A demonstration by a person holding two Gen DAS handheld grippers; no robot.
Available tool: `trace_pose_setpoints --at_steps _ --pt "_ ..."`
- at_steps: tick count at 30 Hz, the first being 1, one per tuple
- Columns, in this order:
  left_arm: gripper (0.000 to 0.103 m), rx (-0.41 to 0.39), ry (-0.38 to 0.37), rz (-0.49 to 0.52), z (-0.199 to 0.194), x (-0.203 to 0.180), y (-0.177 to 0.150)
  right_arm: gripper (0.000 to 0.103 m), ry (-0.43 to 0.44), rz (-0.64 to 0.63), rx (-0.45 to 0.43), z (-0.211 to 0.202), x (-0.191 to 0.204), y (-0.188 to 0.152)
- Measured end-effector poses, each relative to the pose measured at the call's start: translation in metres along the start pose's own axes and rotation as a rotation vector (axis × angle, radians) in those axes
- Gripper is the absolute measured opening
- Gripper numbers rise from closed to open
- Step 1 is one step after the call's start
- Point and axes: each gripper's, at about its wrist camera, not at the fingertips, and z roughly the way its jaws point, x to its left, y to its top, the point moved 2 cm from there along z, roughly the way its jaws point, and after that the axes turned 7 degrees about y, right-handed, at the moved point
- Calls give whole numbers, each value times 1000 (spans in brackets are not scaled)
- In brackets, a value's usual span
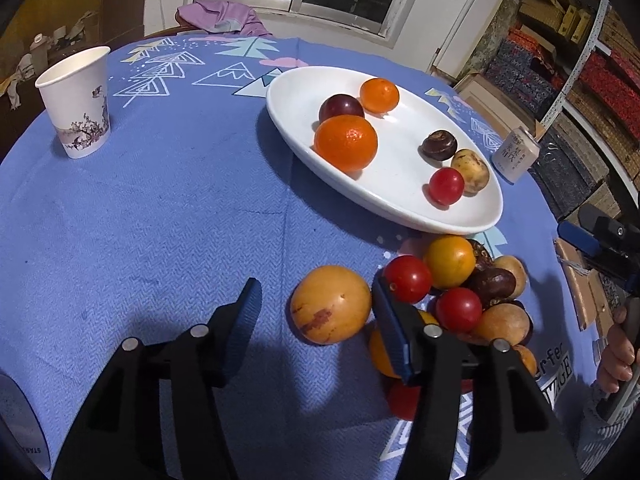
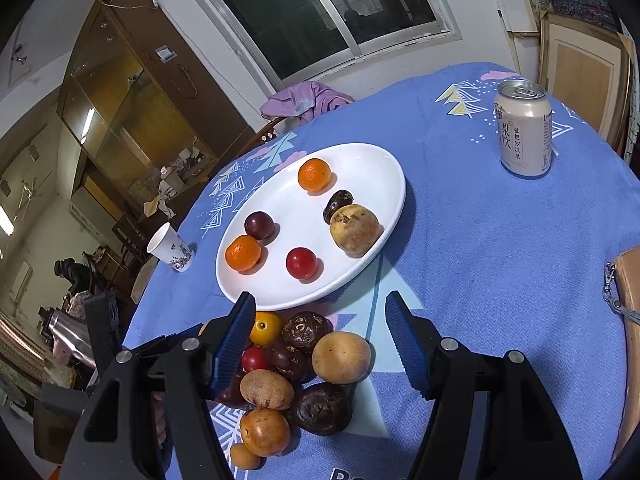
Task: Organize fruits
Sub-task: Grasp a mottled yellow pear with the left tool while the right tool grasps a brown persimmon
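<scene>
A white oval plate (image 1: 400, 208) (image 2: 376, 160) on the blue tablecloth holds two oranges (image 1: 346, 143), a plum (image 1: 341, 107), a red tomato (image 1: 446, 185), a dark chestnut-like fruit (image 1: 439, 145) and a yellowish fruit (image 1: 470, 170). A pile of loose fruits (image 1: 460, 280) (image 2: 296, 376) lies on the cloth in front of the plate. My left gripper (image 1: 316, 304) is open, and a yellow-orange fruit (image 1: 331, 304) lies between its fingers. My right gripper (image 2: 320, 340) is open above the pile, holding nothing.
A paper cup (image 1: 76, 102) (image 2: 170, 248) stands at the table's far left. A drink can (image 2: 524, 128) (image 1: 515, 154) stands right of the plate. A brown pouch (image 2: 628, 300) lies at the right edge. A purple cloth (image 1: 224, 18) hangs on a chair behind.
</scene>
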Motion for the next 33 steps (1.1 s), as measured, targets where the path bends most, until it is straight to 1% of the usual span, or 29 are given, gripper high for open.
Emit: trace_pose_setpoints --at_steps 2,3,5,9,13,15,18,21,23,25,28,31,33 --pt "40 -4 -31 12 -2 -3 -1 68 3 3 -1 -1 -1 0" --pt "40 -14 -8 25 -4 -6 -2 68 2 6 -4 -2 -1 0" --pt "39 -32 15 45 -7 -9 -4 68 6 14 -7 -4 -3 0" --pt "39 -35 10 33 -14 -6 -5 68 9 15 -10 -10 -5 -5" --pt "39 -112 28 27 -36 -1 -4 68 -6 -21 4 -14 -3 -20" --pt "39 -144 24 15 -47 3 -3 68 -18 -47 28 -9 0 -26" --pt "39 -162 22 -1 -54 8 -3 68 -27 -83 70 -2 6 -36" --pt "39 -176 18 4 -59 8 -2 68 -4 -140 92 -1 18 -50" --pt "39 -192 22 12 -63 6 -1 68 27 -167 125 3 25 -61" --pt "39 -191 25 14 -62 6 1 68 65 -181 183 12 31 -70" --pt "39 -182 19 9 -61 7 2 68 100 -232 220 17 46 -79" --pt "39 -181 14 12 -61 6 2 68 83 -254 243 23 51 -87" --pt "39 -181 14 16 -61 5 1 67 77 -264 240 23 53 -89"
